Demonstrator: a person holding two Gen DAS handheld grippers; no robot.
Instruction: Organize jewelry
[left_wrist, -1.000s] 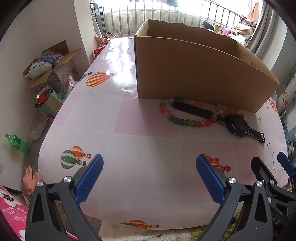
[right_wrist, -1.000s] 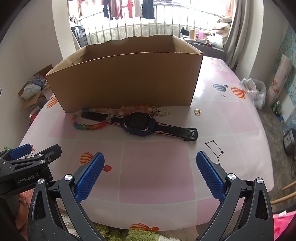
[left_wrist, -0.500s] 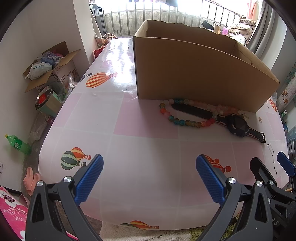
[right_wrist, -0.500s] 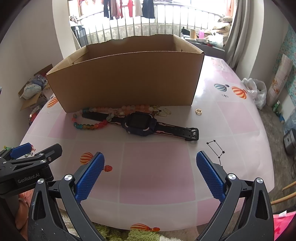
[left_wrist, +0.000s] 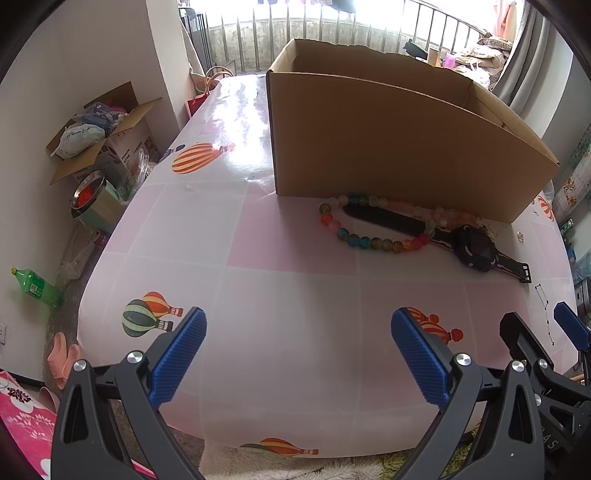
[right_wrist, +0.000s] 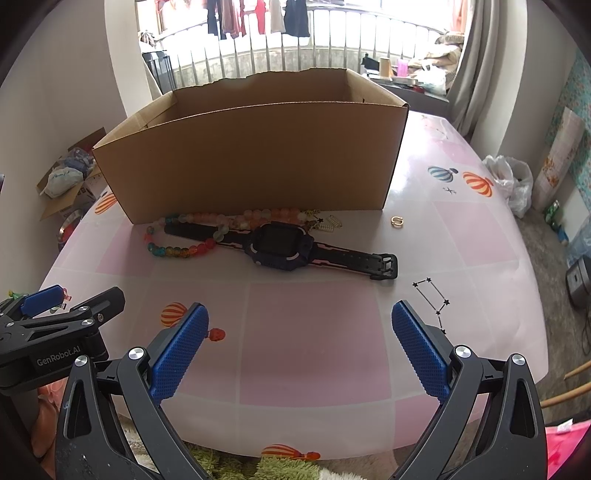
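Barely anything moved since earlier; both views crept slightly. Left gripper (left_wrist: 297, 354) and right gripper (right_wrist: 299, 350) gaped wide, empty, over table's (right_wrist: 314, 354) near edge. Watch (right_wrist: 280, 245) and bead bracelet (right_wrist: 181, 236) lay against cardboard box (right_wrist: 255, 162), ring (right_wrist: 396, 221) near its right corner.

R claw (right_wrist: 299, 347) spread wide, watch (right_wrist: 280, 245) on bead strand (right_wrist: 184, 236), cardboard box (right_wrist: 255, 158) behind
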